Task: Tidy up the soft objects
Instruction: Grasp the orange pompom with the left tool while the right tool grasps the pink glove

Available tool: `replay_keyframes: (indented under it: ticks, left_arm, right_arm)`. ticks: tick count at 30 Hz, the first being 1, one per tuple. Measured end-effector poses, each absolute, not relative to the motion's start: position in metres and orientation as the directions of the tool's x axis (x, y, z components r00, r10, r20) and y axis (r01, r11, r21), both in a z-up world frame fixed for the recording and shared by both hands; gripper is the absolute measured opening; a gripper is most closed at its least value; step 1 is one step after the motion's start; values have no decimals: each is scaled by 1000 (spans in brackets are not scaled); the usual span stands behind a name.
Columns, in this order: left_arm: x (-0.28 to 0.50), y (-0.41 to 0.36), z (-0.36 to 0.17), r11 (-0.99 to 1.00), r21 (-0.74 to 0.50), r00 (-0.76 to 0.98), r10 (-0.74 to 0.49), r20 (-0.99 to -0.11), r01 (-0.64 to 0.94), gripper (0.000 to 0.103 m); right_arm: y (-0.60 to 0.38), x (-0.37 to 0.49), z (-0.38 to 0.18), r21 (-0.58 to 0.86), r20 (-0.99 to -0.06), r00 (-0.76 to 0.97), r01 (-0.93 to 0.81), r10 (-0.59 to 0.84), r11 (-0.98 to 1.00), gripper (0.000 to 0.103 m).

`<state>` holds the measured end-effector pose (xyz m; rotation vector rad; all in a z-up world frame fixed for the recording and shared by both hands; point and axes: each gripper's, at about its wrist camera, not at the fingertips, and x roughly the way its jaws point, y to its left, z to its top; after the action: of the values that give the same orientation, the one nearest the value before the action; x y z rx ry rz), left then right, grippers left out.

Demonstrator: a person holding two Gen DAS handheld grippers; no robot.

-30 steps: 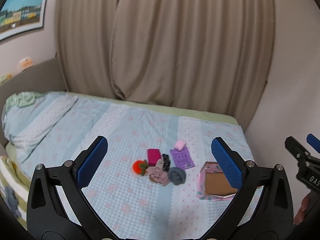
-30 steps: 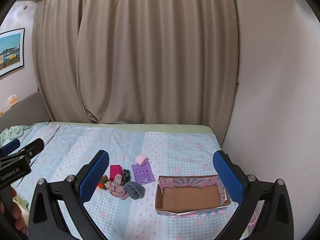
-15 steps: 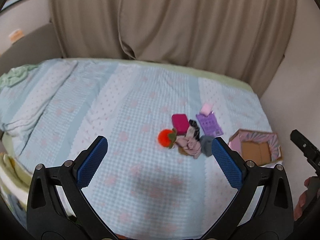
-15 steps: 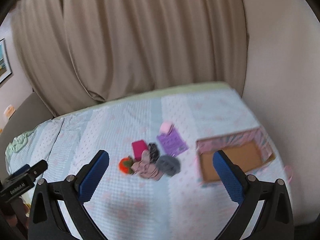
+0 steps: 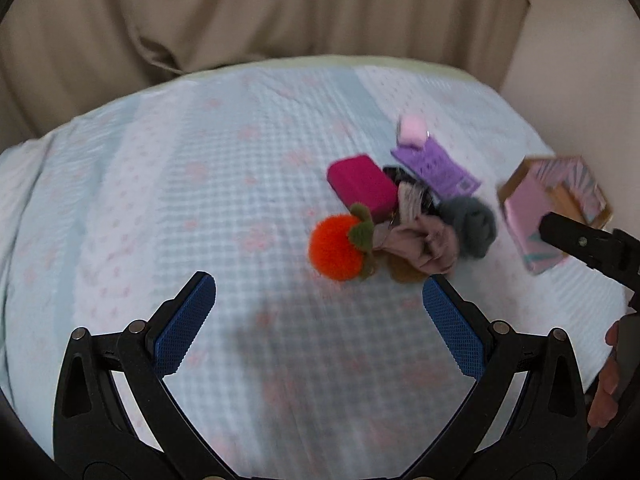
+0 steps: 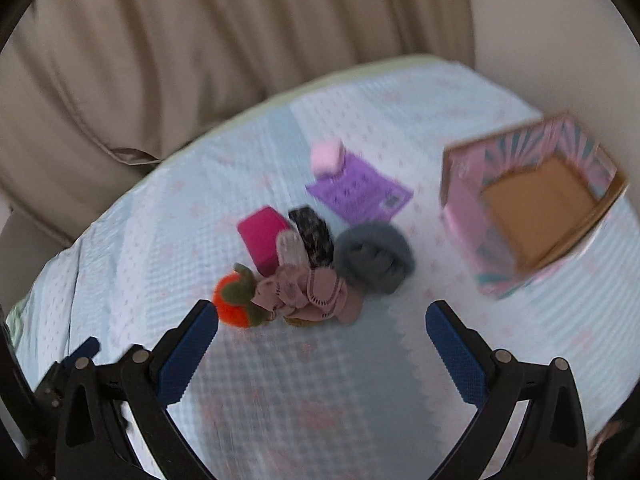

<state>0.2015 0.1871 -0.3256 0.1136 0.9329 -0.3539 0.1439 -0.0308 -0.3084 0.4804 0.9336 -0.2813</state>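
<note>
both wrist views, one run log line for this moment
left tool open | right tool open | soft pile untouched on bed | box empty

Motion blur smears the cardboard box (image 6: 536, 204) and the purple packet's (image 6: 360, 192) print (unreadable); a brown item (image 5: 404, 274) lies mostly hidden beneath the pink scrunchie (image 5: 424, 244).

Ahead of the black gripper (image 6: 322, 318) with blue pads lay an orange pompom (image 6: 234, 308) with green leaves, a magenta block (image 6: 262, 236), a grey knit roll (image 6: 374, 258), a purple card (image 6: 360, 192), and a pink-and-teal patterned box (image 6: 464, 208) on pale blue checked bedding (image 6: 320, 400).
</note>
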Motion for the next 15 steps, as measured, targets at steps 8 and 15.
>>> replay_keyframes:
  ticks: [8,15]
  left_arm:
    - [250,162,-419,894,-55,500,-299,-813,445,101]
    - [271,143,-453,870,-66,496,-339,-799,488,96]
  right_arm:
    - [-18,177,-391,339,-820,573,458,18,822,103]
    - [-21,198,-423,372,-810,587,497,13,784,102]
